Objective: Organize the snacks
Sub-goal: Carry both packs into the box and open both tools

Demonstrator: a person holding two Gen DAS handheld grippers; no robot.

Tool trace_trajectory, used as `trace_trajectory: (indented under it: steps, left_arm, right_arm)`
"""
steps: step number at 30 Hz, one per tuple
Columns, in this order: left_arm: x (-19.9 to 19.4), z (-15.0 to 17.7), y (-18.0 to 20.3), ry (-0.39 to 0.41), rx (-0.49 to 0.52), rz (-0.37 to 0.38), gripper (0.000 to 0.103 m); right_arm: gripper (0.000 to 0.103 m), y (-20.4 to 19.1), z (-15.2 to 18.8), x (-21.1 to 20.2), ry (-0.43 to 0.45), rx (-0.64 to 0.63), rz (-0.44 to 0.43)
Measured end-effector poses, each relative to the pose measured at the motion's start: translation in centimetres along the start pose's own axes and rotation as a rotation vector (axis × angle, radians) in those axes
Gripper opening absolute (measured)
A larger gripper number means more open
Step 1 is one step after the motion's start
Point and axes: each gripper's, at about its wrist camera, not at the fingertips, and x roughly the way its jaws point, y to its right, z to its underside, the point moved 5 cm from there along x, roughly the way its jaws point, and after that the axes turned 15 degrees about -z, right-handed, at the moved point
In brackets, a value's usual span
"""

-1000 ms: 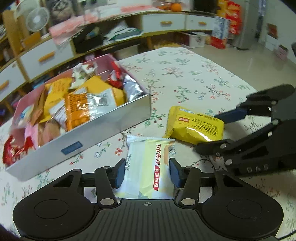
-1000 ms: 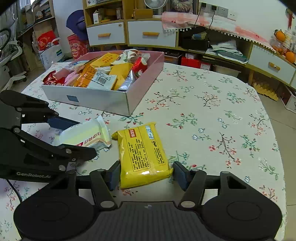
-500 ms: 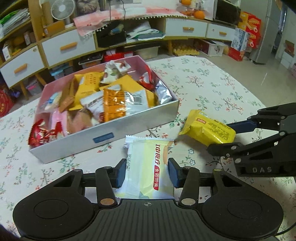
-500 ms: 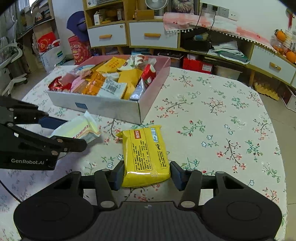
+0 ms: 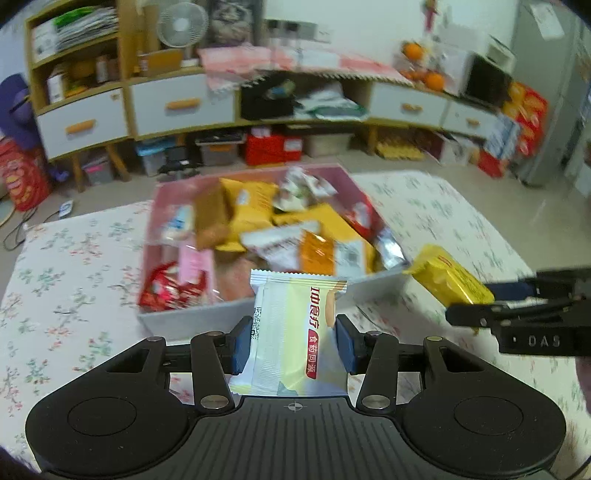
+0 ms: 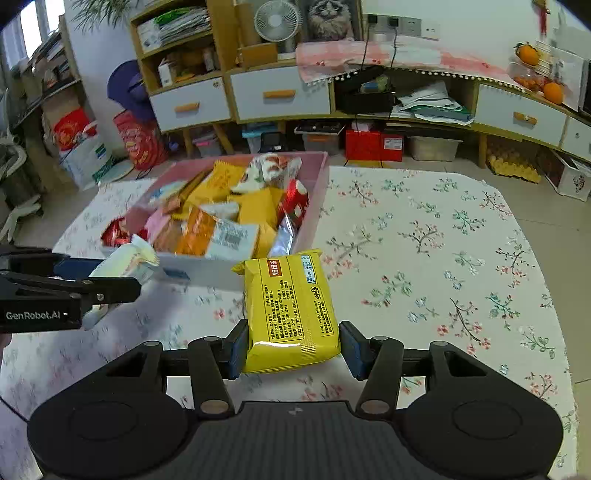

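Both packets are now off the tablecloth, where a second ago they were lying flat, and the right gripper's jaws have just been closing on theirs. I am holding the left gripper clamped narrow on one pale yellow-white packet, its blue pads pressing the two long sides, the packet standing up in front of the near wall of the box. I am holding the right gripper pinched on one yellow packet, pads against both sides, the packet hanging clear above the floral tablecloth, just right of the box's near right corner. One pink-lined snack box is sitting on the far left part of the table, heaped with mixed packets in yellow, orange, red, pink and silver; the blur is stopping me from counting them. Beyond the table one long cabinet with white drawers is running along the far wall, one fan on top.
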Motion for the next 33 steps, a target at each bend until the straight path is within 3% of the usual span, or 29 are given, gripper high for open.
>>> trace_trajectory:
  steps: [5, 16, 23, 33]
  left_arm:
    - [0.4, -1.2, -2.3, 0.012, -0.091, -0.014, 0.044]
    - [3.4, -3.7, -5.0, 0.055, -0.151, -0.059, 0.044]
    - [6.4, -5.6, -5.5, 0.068, -0.134, -0.099, 0.044]
    - [10.2, -7.0, -5.6, 0.079, -0.128, -0.116, 0.046]
  right_arm:
    - [0.022, -1.2, -1.5, 0.9, 0.031, 0.037, -0.006]
    - [0.022, -1.7, -4.7, 3.4, 0.101, 0.149, -0.040]
    - [0.022, -0.5, -7.3, 6.2, 0.135, 0.252, -0.069]
    - [0.026, 0.0, -8.6, 9.2, 0.123, 0.214, -0.062]
